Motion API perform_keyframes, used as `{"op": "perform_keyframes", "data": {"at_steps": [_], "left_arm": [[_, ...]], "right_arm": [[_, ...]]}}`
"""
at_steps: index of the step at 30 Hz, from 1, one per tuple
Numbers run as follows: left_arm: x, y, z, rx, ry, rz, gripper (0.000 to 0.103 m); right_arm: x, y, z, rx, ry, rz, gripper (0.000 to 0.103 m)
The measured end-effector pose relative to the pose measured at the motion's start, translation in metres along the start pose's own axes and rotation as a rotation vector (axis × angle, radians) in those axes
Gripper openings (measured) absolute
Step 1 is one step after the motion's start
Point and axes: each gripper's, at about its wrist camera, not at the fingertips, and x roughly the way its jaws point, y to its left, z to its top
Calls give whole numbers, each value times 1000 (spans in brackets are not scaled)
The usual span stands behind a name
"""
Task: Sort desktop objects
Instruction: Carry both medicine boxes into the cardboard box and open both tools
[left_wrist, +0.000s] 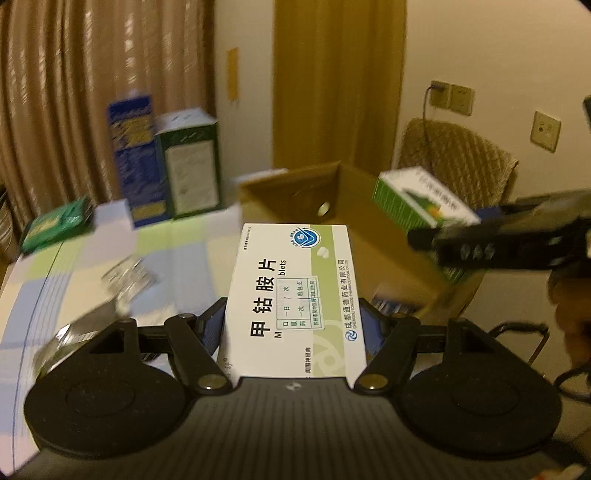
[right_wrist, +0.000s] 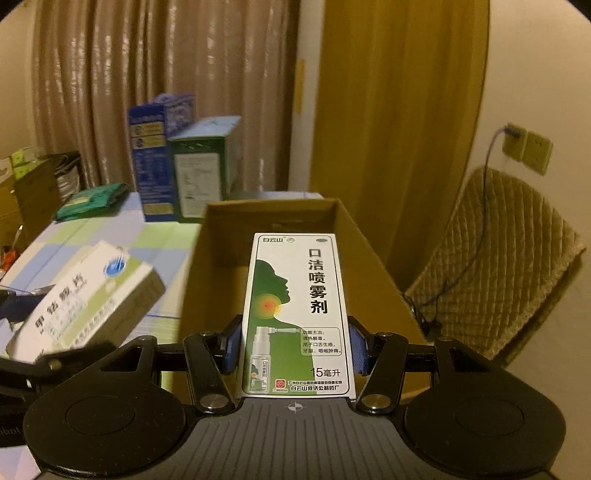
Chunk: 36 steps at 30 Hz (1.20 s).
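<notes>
The white-and-green tablet box (left_wrist: 295, 299) sits pinched between the blue-padded fingers (left_wrist: 212, 328) of the left gripper (left_wrist: 293, 325), held up above the checkered surface (left_wrist: 177, 254) just left of the open cardboard box (left_wrist: 332, 199). The green-and-white mouth spray box (right_wrist: 299, 314), marked 15 ml, is clamped flat in the right gripper (right_wrist: 295, 350), fingers (right_wrist: 231, 349) pressing its 2 long sides, and it hangs right over the cardboard box's open top (right_wrist: 269, 218). From the left wrist view the spray box shows up blurry off to the right (left_wrist: 421, 203), above the far side of the carton. Further back on the surface stand a tall blue carton (left_wrist: 135, 158) and a green one (left_wrist: 190, 166) touching side by side, a green packet (left_wrist: 55, 223) off to the left. Brown curtains (right_wrist: 147, 74) behind, a quilted chair (right_wrist: 498, 258) on the right.
</notes>
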Motion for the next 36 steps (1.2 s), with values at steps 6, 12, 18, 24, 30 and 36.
{"op": "perform_keyframes", "data": {"at_steps": [6,12,18,24,30,36], "left_arm": [[40,-28,26,-41,12,-46,67],[68,-40,35,-41,28,-60,67],[85,-40,41,-64,38,-64,67],[99,-42,42,-78,51,-86,67],[92,-35,40,-82,16,-85,67],[71,-16,33,-102,-7,-50,67]], "right_arm": [[22,-31,0,19,47,-11,53],[42,-44,1,28,66,-5,53],[56,-48,4,28,72,-14,53],[63,-53,2,30,84,-25,53],[61,-55,-3,36,86,-23,53],[61,-50,-2,44,79,1,53]]}}
